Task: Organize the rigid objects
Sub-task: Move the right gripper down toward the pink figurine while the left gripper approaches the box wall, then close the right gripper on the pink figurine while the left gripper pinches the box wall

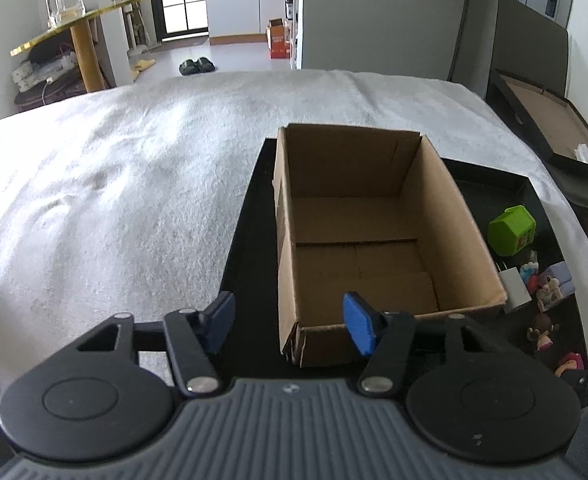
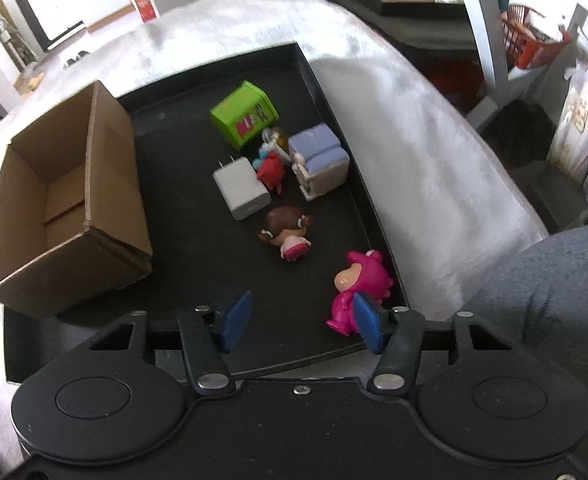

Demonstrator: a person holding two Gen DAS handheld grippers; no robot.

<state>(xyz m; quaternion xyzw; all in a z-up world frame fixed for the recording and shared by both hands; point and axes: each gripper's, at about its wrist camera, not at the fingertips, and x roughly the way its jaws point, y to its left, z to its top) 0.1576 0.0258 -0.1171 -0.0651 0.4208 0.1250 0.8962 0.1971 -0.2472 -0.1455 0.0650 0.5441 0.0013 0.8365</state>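
Note:
An empty cardboard box (image 1: 365, 240) stands on a black tray (image 1: 250, 208) on a white blanket; it also shows in the right wrist view (image 2: 66, 200). On the tray (image 2: 198, 248) to the box's right lie a green toy block (image 2: 244, 116), a white charger (image 2: 242, 194), a red figure (image 2: 270, 170), a lilac toy sofa (image 2: 319, 160), a brown-haired doll (image 2: 288, 232) and a pink figure (image 2: 357, 280). My left gripper (image 1: 290, 326) is open and empty at the box's near left corner. My right gripper (image 2: 299, 322) is open and empty, its right finger beside the pink figure.
The white blanket (image 1: 114, 168) covers the surface around the tray. A black tray with a brown base (image 1: 549, 128) lies past the blanket's right edge. A gold side table (image 1: 78, 28) with glass jars stands at the far left. Shelves and bags (image 2: 573, 80) stand at the right.

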